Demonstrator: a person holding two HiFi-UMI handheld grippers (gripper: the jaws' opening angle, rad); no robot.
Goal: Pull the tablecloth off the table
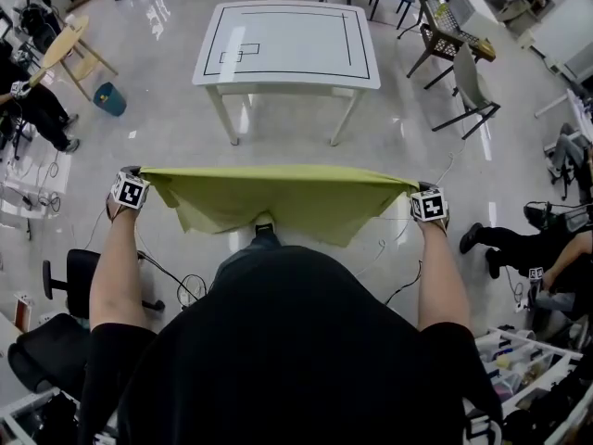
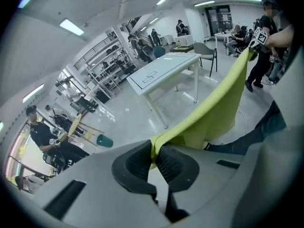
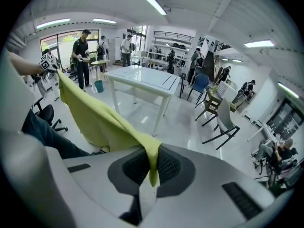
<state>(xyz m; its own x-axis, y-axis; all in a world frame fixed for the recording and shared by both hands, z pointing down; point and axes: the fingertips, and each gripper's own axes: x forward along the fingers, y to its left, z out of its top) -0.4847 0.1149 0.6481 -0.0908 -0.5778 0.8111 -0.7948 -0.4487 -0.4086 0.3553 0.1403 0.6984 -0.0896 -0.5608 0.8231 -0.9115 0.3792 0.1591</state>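
Tablecloth (image 1: pixel 278 200): one, yellow-green, off the white worktop (image 1: pixel 287 40) and stretched in the air on the near side of it, top edge taut, lower edge hanging slack. One worktop, bare but for black lines on its top. One teal bin (image 1: pixel 109 98) on the floor left of the worktop.

Two grippers. Left of the worktop's near edge, left gripper (image 1: pixel 139 182), fingers (image 2: pixel 173 163) clenched on one corner of the cloth. Right of that edge, right gripper (image 1: pixel 422 197), fingers (image 3: pixel 168 165) clamped on the other corner, a short tip of cloth poking down past them.

Head view: the whole span of cloth and both marker cubes, no fingers. Left gripper view: its own pinch up close, the cloth running away to the other gripper's cube. Right gripper view: the same, mirrored.
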